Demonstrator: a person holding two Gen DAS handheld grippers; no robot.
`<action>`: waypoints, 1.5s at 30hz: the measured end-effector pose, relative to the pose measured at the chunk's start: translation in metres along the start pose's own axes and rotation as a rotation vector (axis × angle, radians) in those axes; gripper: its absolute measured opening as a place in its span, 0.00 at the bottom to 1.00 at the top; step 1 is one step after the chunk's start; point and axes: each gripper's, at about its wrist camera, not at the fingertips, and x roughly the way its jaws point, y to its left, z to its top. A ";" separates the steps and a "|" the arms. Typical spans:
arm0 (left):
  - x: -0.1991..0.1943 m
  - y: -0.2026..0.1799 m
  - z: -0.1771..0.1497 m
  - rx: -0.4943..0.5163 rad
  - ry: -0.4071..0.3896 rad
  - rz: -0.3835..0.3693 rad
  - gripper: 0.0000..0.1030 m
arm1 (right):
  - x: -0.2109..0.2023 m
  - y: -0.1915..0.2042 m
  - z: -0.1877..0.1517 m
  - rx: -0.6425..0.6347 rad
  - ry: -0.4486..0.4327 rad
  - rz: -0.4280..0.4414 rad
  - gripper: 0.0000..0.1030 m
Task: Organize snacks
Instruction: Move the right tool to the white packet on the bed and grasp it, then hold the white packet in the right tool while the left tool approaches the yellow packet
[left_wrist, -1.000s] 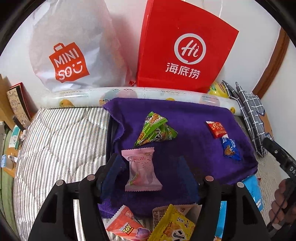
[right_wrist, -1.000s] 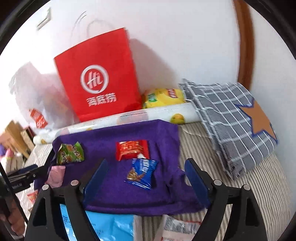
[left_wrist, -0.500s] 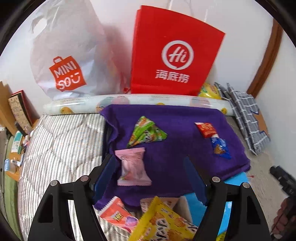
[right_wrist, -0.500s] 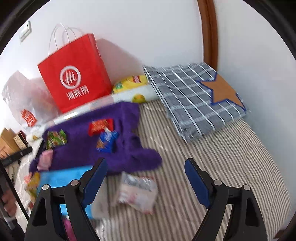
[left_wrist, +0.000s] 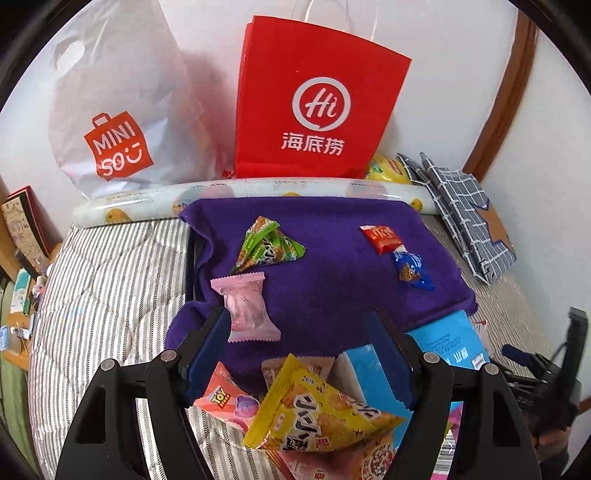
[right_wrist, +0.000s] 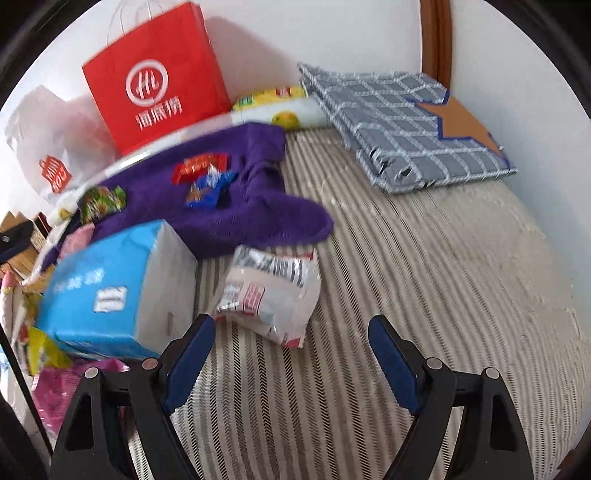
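Note:
A purple cloth (left_wrist: 340, 273) lies on the striped bed with snacks on it: a green packet (left_wrist: 269, 249), a pink packet (left_wrist: 245, 310), a red packet (left_wrist: 382, 238) and a blue packet (left_wrist: 410, 269). My left gripper (left_wrist: 299, 350) is open and empty above a pile at the cloth's near edge: a yellow packet (left_wrist: 317, 413), a Toy Story packet (left_wrist: 225, 400) and a blue box (left_wrist: 443, 347). My right gripper (right_wrist: 291, 354) is open and empty just short of a white packet (right_wrist: 269, 295) beside the blue box (right_wrist: 110, 288).
A red paper bag (left_wrist: 317, 107) and a white Miniso bag (left_wrist: 114, 110) stand against the wall behind a rolled mat (left_wrist: 236, 190). A checked pillow (right_wrist: 406, 125) lies at the back right. Striped bedding (right_wrist: 443, 280) stretches right of the white packet.
Both grippers have pulled back toward me. The pink packet now lies past the left fingertips, and the pile shows below. The right view has swung right and down onto the white packet.

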 end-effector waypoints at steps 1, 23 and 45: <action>0.000 0.000 0.000 0.000 0.001 -0.001 0.74 | 0.005 0.002 -0.001 -0.005 0.008 -0.008 0.82; -0.005 0.005 0.001 -0.026 -0.010 0.006 0.74 | -0.014 0.006 -0.012 -0.057 -0.054 -0.046 0.24; -0.004 0.016 0.004 -0.056 -0.009 0.013 0.74 | 0.017 -0.009 0.020 0.042 -0.054 0.064 0.78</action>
